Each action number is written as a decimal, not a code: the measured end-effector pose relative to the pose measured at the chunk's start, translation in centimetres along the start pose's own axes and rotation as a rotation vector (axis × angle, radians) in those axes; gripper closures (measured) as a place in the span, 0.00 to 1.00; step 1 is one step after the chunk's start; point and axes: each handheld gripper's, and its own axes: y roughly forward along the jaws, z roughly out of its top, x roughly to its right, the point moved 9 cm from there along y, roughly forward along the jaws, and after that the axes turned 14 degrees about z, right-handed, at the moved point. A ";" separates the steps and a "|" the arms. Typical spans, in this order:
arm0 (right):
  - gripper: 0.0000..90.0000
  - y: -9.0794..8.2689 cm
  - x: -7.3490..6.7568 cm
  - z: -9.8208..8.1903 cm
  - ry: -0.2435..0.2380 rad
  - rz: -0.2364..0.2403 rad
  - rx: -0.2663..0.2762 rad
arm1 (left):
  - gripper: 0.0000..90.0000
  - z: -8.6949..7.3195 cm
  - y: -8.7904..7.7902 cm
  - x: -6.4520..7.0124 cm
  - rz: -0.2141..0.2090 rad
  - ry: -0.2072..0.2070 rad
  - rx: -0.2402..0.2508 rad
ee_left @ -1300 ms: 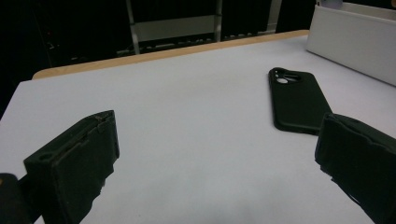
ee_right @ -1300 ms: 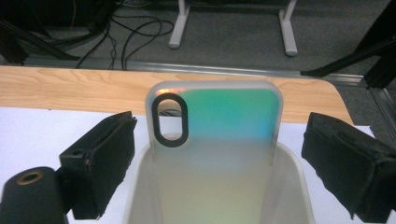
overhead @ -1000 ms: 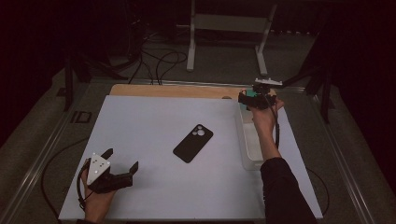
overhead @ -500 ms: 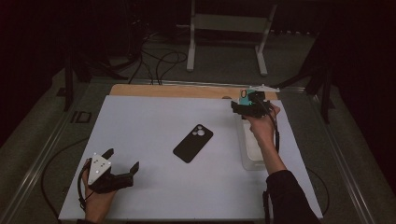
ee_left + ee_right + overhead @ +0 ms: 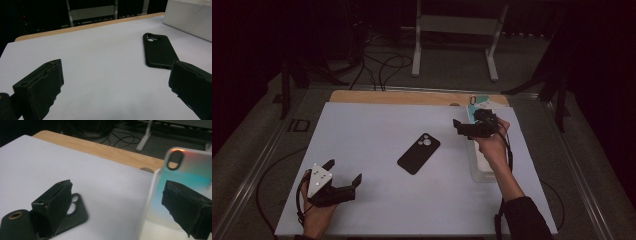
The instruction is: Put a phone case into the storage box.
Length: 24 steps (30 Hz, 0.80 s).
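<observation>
A black phone case (image 5: 418, 153) lies flat, camera cut-out away from me, near the middle of the white mat (image 5: 377, 125). My left gripper (image 5: 344, 171) rests at the mat's near left, open and empty, pointing toward the black phone case (image 5: 158, 51). My right gripper (image 5: 461, 128) hovers open just left of a clear tray (image 5: 482, 167), a short way right of the black case. An iridescent clear phone case (image 5: 185, 172) stands upright in the tray beside the right gripper's (image 5: 120, 195) right jaw; the black case (image 5: 77, 213) lies behind its left jaw.
The tray (image 5: 190, 15) runs along the mat's right side, with the iridescent case (image 5: 479, 101) at its far end. A wooden strip (image 5: 412, 97) borders the far edge. Beyond it are floor cables (image 5: 382, 65) and a metal stand (image 5: 457, 30).
The right gripper has moved from the tray's far end leftward and nearer, onto the mat's edge toward the black case. The left gripper has stayed put.
</observation>
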 end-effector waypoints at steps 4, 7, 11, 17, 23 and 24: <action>0.10 -0.3 -1.5 -0.4 -0.027 0.028 0.014 | 0.00 0.0 0.1 0.1 -0.003 -0.002 -0.002; 0.10 -0.6 -2.6 -0.8 -0.045 0.050 0.023 | 0.00 0.0 0.1 0.1 -0.004 -0.001 -0.004; 0.10 -1.1 -3.9 -1.7 -0.064 0.062 0.017 | 0.00 0.0 0.1 0.4 -0.014 0.008 -0.011; 0.10 -2.6 -5.2 -2.5 -0.082 0.084 0.059 | 0.00 0.1 0.2 0.5 -0.022 0.008 -0.019; 0.11 -3.9 -5.3 -3.6 -0.081 0.086 0.080 | 0.00 -0.2 0.5 1.2 -0.056 0.033 -0.051; 0.11 -4.2 -5.2 -3.9 -0.084 0.081 0.086 | 0.00 -0.3 0.5 1.2 -0.059 0.039 -0.053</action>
